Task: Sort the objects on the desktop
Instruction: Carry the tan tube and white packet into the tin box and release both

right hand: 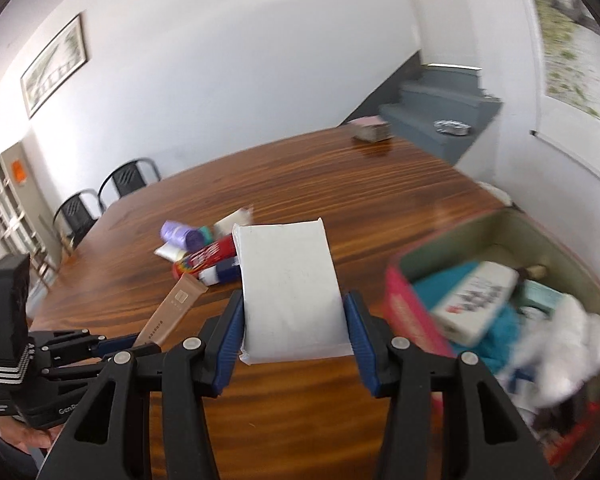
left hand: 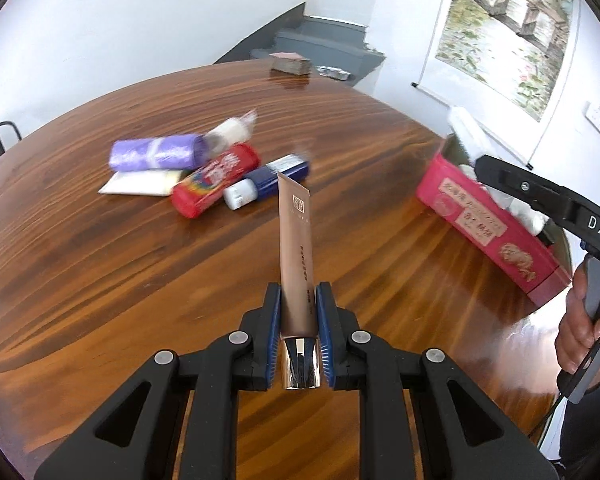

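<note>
Left gripper, black with blue pads, is clenched on a slim rose-gold cosmetic tube with a shiny metallic cap; the tube's crimped end points away from the camera and the cap sits low between the fingers, hiding part of the tube's base. Right gripper grasps a flat white soft packet by its two side edges, and the packet blocks the view of the bench behind it, covering the near ends of the pile.

On the round, dark-grained wooden bench lies a cluster of loose things: a purple roll of plastic bags, a red cylindrical tube with colourful printing, a dark blue tube with a white cap, a flat cream-white tube partly under the others, and a blurred whitish wrapped item that is hard to identify.

Toward the right stands a pink-red cardboard box with printed labels, open on top. From the right wrist view its contents are smeared by blur: a white box with red lettering, something teal and crumpled white material show, the rest cannot be made out. A hand on the right gripper's handle is cut off at the frame edge.

At the bench's far rim sits a small brownish block, too distant to identify.
</note>
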`<state>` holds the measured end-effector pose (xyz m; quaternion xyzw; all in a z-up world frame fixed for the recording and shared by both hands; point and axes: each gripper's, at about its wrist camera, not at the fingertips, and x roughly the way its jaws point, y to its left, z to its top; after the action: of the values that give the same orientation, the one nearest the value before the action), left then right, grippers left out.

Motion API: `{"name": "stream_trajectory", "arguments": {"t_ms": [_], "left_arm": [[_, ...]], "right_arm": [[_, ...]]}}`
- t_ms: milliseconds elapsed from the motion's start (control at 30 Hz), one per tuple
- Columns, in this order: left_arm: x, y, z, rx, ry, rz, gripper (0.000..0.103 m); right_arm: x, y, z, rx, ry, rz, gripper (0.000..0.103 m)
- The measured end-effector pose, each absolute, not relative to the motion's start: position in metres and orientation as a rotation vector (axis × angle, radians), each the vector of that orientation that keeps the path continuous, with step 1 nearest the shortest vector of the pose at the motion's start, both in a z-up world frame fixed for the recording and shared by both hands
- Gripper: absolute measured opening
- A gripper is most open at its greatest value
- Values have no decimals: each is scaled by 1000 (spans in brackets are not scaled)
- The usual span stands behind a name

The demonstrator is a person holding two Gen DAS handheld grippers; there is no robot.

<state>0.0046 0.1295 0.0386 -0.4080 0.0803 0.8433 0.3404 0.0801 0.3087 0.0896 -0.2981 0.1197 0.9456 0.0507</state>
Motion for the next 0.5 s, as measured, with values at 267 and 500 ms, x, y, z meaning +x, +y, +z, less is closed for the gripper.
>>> {"name": "stream_trajectory", "arguments": {"t_ms": [267,500], "left_arm": [[19,171,55,-1002,199,2135,19],[30,222,73,-960,159,2052,19]], "right_arm": [[129,362,99,-805,435,2761,54],[158,401,99,-740,497,2684,54]]}}
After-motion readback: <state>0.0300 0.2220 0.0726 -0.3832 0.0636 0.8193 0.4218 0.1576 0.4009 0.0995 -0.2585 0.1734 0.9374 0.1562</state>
